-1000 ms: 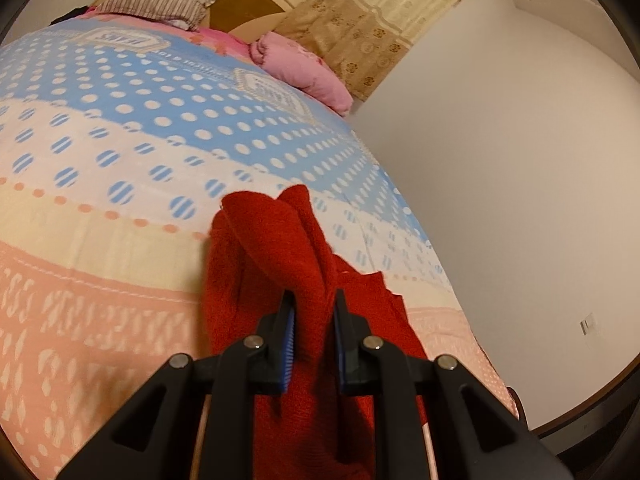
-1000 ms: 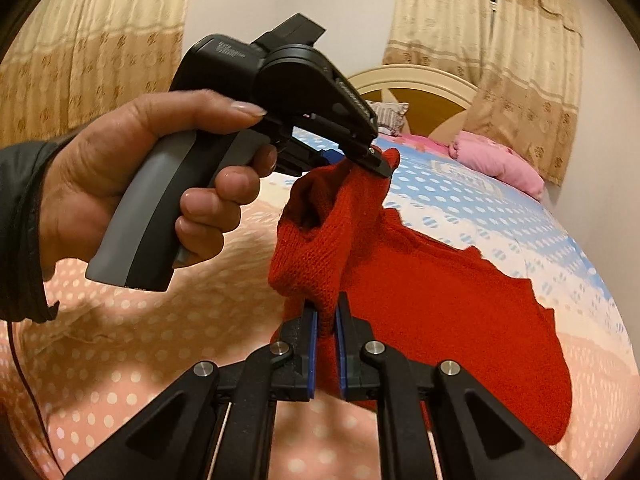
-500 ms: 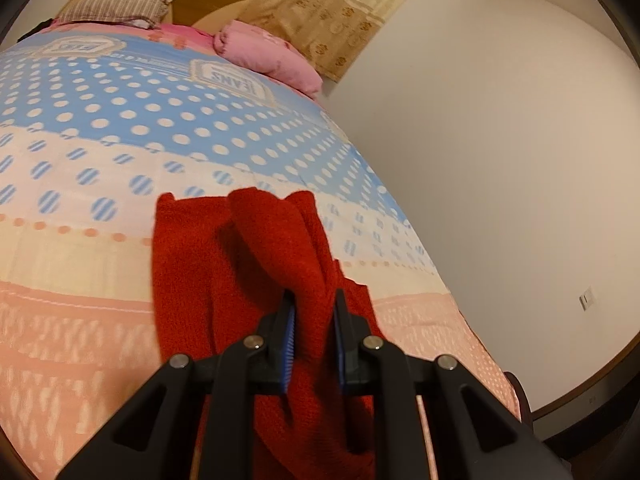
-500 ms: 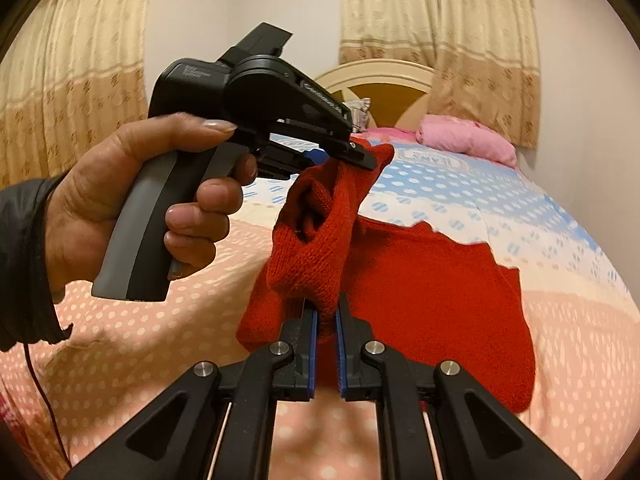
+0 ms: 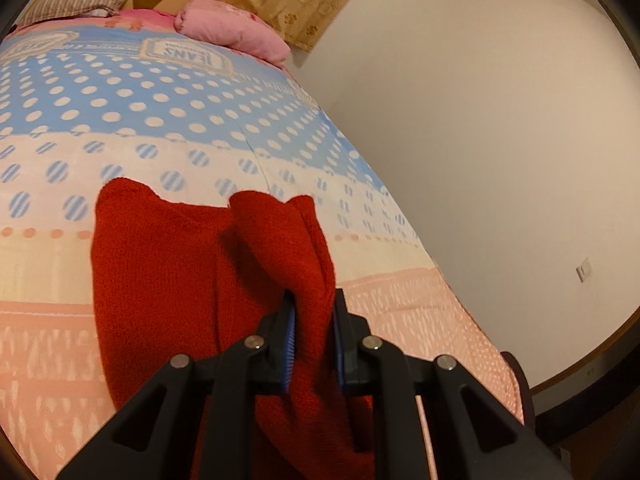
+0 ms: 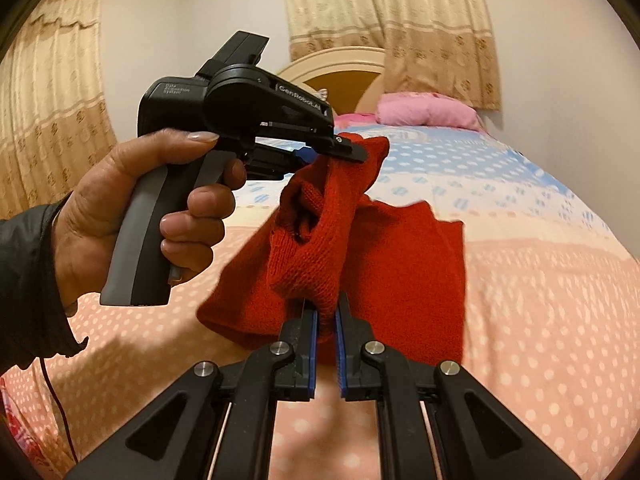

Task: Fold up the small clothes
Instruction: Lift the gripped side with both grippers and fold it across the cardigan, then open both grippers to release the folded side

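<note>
The left gripper (image 5: 314, 312) pinches a raised fold of the red knitted garment (image 5: 168, 272) between its blue pads, the flat body spreading ahead and to its left on the dotted pink, cream and blue bedspread (image 5: 160, 112). The right gripper (image 6: 326, 316) clamps a lower bunch of the same edge; the person's left hand (image 6: 132, 208) is ahead-left. A pink pillow (image 6: 428, 110) lies far ahead. Which part is gripped, perhaps a sleeve, is unclear.
</note>
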`<state>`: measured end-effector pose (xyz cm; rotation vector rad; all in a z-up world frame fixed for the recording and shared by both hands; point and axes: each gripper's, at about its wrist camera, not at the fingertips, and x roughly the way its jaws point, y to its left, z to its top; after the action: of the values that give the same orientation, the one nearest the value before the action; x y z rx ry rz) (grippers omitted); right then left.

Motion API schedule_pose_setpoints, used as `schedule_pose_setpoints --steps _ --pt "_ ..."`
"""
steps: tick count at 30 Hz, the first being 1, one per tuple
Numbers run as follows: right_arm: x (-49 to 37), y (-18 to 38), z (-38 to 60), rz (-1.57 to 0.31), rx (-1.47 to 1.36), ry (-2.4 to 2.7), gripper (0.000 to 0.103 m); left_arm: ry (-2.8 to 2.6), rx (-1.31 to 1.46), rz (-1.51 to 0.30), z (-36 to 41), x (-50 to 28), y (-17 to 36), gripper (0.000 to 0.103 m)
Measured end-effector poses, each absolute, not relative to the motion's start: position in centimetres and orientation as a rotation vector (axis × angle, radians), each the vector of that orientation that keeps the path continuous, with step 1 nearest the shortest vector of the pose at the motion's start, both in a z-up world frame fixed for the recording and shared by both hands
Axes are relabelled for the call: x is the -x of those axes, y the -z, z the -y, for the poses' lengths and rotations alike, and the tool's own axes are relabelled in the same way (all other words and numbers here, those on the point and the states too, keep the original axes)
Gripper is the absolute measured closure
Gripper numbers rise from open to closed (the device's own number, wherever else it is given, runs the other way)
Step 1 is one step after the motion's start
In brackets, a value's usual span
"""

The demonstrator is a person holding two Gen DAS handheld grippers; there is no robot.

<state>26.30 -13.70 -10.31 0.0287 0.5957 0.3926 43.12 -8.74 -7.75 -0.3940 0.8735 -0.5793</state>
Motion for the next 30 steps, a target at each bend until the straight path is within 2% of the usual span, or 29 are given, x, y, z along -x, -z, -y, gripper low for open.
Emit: schedule_pose_setpoints --steps 13,17,19,20,21,25,30 --pt "-26.8 11.9 18.2 -0.664 -0.174 -0.322 0.096 0.593 0.253 -0.883 14.3 -43.1 9.2 0.085" --pt "-27.0 12.5 19.5 -0.685 -0.232 -0.290 0.096 0.579 0.162 -0.838 14.9 -41.5 8.7 0.071" --pt "-26.9 12.6 19.9 -0.689 -0.253 -0.277 0.096 0.562 0.119 -0.792 14.3 -40.2 8.1 0.058" --pt "-26.9 12.7 20.1 -0.691 -0.261 -0.276 0.096 0.539 0.101 -0.763 13.4 -39.3 7.8 0.043" --pt "-26.8 12.8 20.3 -0.695 -0.269 -0.275 0.096 0.529 0.101 -0.745 12.7 -39.0 7.7 0.032" --pt "-27.0 13.0 20.8 -0.697 -0.303 -0.279 0.096 0.449 0.041 -0.707 9.6 -36.9 8.6 0.028" --pt "-25.9 12.6 22.4 -0.648 -0.372 -0.264 0.087 0.352 -0.037 -0.744 6.9 -35.6 12.0 0.027"
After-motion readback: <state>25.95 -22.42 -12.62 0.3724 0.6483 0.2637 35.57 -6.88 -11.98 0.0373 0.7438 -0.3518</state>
